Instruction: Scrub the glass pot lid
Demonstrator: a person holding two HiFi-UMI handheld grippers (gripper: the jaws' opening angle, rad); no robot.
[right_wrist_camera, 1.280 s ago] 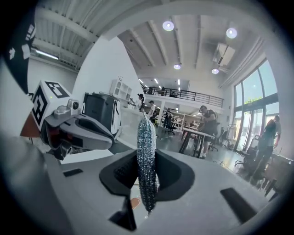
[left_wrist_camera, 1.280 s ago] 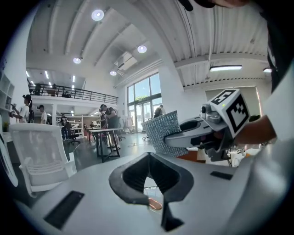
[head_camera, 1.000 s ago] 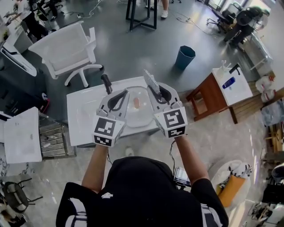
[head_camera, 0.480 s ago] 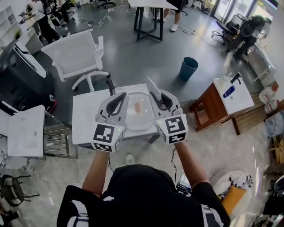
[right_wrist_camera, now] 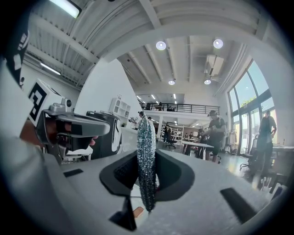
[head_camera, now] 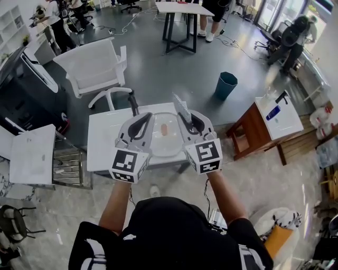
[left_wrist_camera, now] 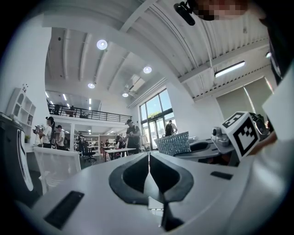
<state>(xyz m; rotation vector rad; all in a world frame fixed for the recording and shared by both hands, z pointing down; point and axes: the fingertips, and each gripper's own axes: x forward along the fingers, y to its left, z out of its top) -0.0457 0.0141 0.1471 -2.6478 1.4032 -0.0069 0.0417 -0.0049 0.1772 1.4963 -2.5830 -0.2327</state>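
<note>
1. The head view has tipped upward over the last second. The top of a far table (head_camera: pixel 179 7) now shows at 12 o'clock, and the white table (head_camera: pixel 103 142) sits a little lower in the picture.
2. Against the earlier frame, the two grippers are in almost the same places over the lid. Their marker cubes read slightly nearer the camera, and nothing on the white table has shifted.
3. The glass pot lid (head_camera: pixel 158 141) lies flat on the white table with its tan knob (head_camera: pixel 165 128) up, below and between the two grippers.
4. The left gripper (head_camera: pixel 143 115) (left_wrist_camera: pixel 149 160) is at 9 o'clock of the knob. Its jaws are closed flush against each other with nothing between them.
5. The right gripper (head_camera: pixel 187 117) (right_wrist_camera: pixel 146 158) is at 3 o'clock of the knob. It is clamped on a silver glittery scrub pad (head_camera: pixel 181 107) (right_wrist_camera: pixel 146 137), which stands edge-on between the pads and sticks out toward 12 o'clock.
6. Both gripper views look level across the room (ceiling lights and windows, no glass). I judge that the scrub pad is off the lid and no scrubbing is under way. The pad likely has to tip down onto the glass, and the empty left gripper could steady the lid.
</note>
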